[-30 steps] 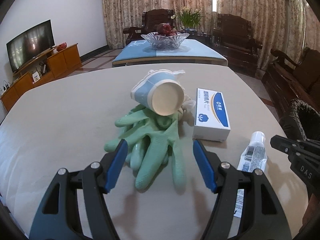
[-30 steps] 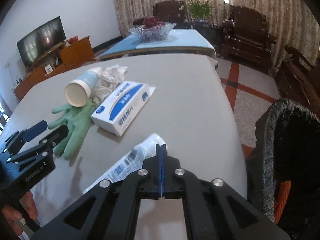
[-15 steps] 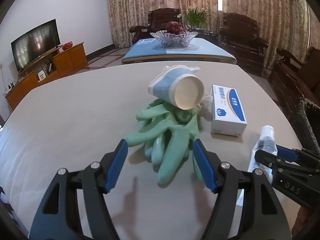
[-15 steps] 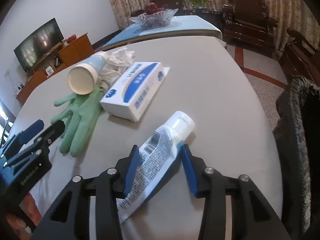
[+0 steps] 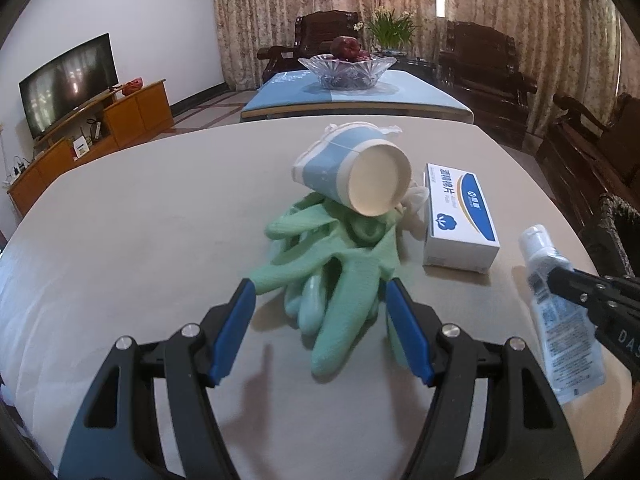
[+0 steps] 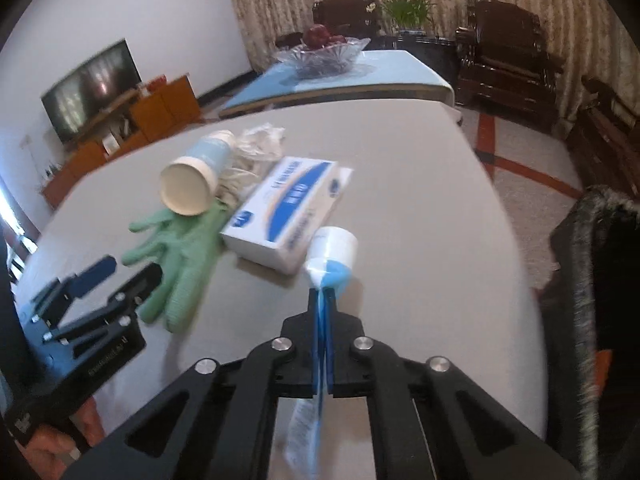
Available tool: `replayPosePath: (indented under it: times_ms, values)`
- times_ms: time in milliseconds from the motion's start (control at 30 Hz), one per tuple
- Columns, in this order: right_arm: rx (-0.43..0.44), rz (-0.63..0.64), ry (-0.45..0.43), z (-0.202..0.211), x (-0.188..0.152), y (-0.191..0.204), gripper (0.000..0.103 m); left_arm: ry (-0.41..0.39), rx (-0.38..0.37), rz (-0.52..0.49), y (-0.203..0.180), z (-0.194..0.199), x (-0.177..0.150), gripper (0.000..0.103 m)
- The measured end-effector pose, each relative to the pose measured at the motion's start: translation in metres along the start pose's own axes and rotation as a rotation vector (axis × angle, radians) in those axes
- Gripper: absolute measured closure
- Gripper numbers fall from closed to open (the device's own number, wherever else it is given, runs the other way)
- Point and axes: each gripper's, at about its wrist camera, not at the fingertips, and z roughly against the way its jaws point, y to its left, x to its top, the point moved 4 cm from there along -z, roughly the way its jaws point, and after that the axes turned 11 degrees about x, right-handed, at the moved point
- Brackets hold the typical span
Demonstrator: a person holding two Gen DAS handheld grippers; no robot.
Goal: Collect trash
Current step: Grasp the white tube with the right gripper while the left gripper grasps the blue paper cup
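Here the right gripper (image 6: 322, 300) has its jaws pressed together on a flattened white-and-blue squeeze tube (image 6: 331, 256), clamped across the body just behind the shoulder. The tube's white cap points away from the camera, toward the near corner of a white-and-blue carton (image 6: 286, 210), and its printed tail runs back between the fingers and hangs out below them. In the left wrist view the same tube (image 5: 560, 322) shows at the right edge, lifted clear of the table (image 5: 132, 216) and held at a slant, cap uppermost, with the black fingertips of the right gripper (image 5: 568, 284) crossing its middle.

The left gripper (image 5: 320, 320) stands with its blue pads well apart, holding nothing. A pair of green rubber gloves (image 5: 340, 264) lies on the table between them, fingers stretched toward the camera; the glove fingertips reach in between the pads, and whether either pad touches them is unclear. A blue-and-white paper cup (image 5: 360, 176) lies on its side over the glove cuffs, mouth toward the camera, with crumpled white tissue (image 6: 256, 148) behind it. The carton lies just right of the gloves.

A bin lined with a black bag (image 6: 592, 280) stands off the table's right edge, near the held tube
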Motion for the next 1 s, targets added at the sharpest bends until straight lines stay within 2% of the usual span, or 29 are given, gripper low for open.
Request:
replayPosePath:
  times_ms: [200,300,500,600,833,1000]
  values:
    - [0.011,0.003,0.028,-0.004,-0.004,-0.006,0.100,0.028,0.002,-0.011,-0.008,-0.010,0.002,0.038]
    - [-0.017,0.013,0.033,-0.008,-0.005,-0.004,0.098,0.020,0.001,-0.010,-0.007,-0.007,0.002,0.038]
    - [-0.019,-0.013,0.050,-0.011,-0.010,-0.006,0.097,0.018,0.006,0.002,-0.004,-0.002,0.004,0.038]
    - [-0.004,-0.017,0.046,-0.009,-0.008,-0.006,0.100,0.016,0.007,0.011,-0.002,0.001,0.007,0.038]
    - [-0.036,0.026,-0.018,0.005,0.022,-0.009,0.101,-0.041,-0.013,0.031,-0.005,0.008,0.035,0.038]
    - [-0.044,0.040,-0.038,0.004,0.044,-0.014,0.101,-0.071,-0.017,0.035,-0.017,-0.001,0.063,0.038]
